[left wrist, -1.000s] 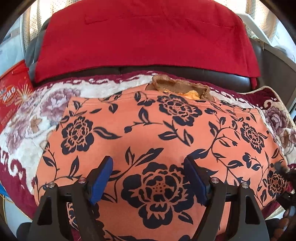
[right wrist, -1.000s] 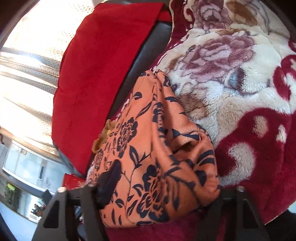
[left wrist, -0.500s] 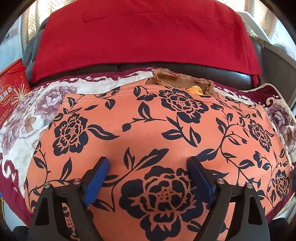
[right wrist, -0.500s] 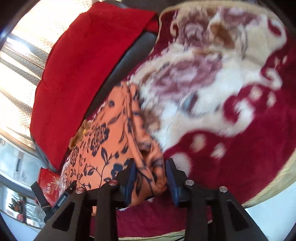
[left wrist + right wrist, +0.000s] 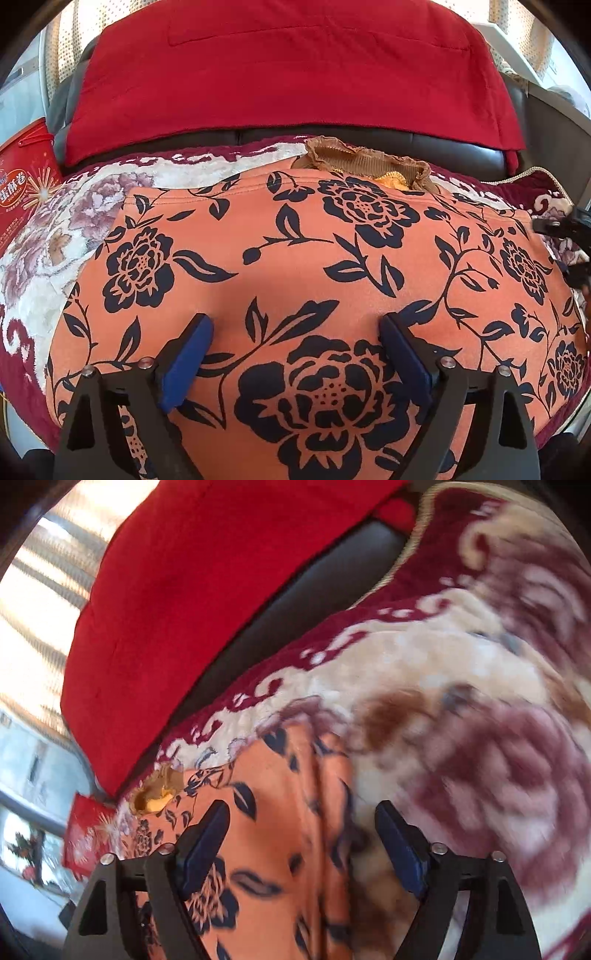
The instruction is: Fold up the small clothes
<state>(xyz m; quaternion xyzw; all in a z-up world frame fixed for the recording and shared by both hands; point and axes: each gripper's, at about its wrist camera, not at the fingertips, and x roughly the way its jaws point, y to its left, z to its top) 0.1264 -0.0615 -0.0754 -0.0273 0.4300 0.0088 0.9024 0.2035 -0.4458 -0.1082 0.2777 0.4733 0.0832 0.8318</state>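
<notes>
Orange floral garment (image 5: 295, 258) lies spread on the plush blanket (image 5: 44, 236). Left gripper (image 5: 295, 354) gapes wide above it, holding nothing. Right gripper (image 5: 301, 834) gapes wide over its edge, also unloaded.

The orange garment (image 5: 303, 280), printed with dark navy flowers and leafy vines, lies spread flat and wide; its far hem runs straight and smooth across the top; along its right side (image 5: 317, 812) the cloth gathers into lengthwise folds. A small tan ruffled piece (image 5: 365, 162) with a yellow-orange patch peeks out at the far edge, touching the orange garment.
</notes>
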